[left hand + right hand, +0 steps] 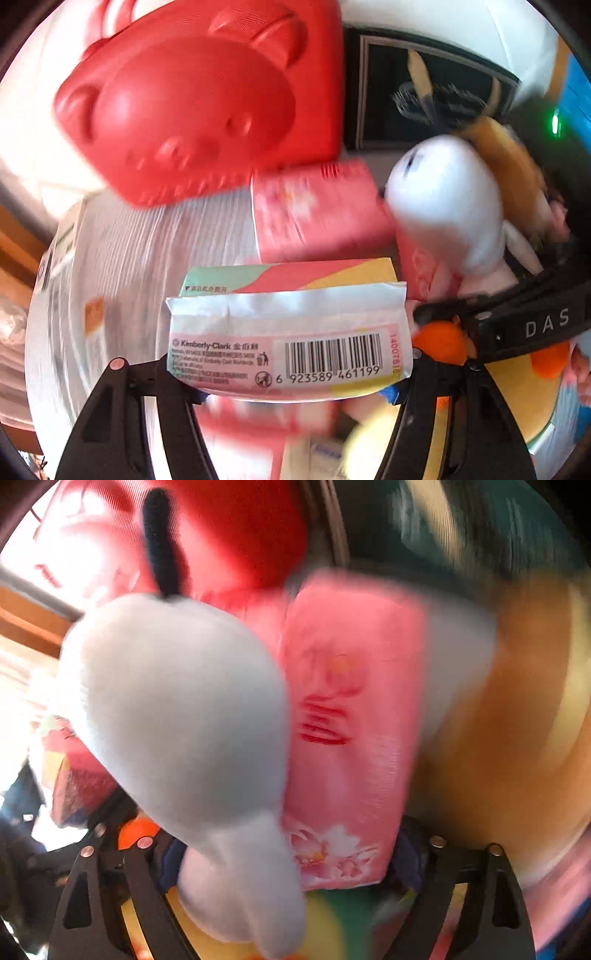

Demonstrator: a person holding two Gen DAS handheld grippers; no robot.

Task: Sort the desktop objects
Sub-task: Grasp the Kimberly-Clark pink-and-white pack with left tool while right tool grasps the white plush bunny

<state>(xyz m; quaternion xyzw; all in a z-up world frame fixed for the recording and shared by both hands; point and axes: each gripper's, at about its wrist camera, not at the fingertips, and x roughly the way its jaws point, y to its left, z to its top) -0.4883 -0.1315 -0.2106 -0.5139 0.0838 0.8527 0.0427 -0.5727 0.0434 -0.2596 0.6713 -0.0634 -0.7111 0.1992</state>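
Left tool (290,373): we read it as clamped on a tissue pack (290,332), barcode side up; both fingers sit against the pack's short ends.
Right tool (284,864): we have a pink pack (351,720) and the white plush (177,709) between its fingers. The right finger lies at the pink pack's edge, but the left finger is hidden behind the plush, so we cannot tell whether it grips.
Just beyond the left tool: a clear tub (122,258) lies under and behind the held pack, with a second pink pack (317,210) past it and the plush to the right.
Near right: an orange pom-pom (439,339) and a yellow plate (517,391) sit beside the other tool's black arm.
Far: a red bear box (192,99) and a dark framed picture (432,88) lie at the back of the bench.
Done: we judge very little is settled; packs, plush and box are still mixed together.
Left: we think the held pack must go to its place, the pink packs must be grouped, and the plush set apart.
Unclear: blur hides which container takes which item.
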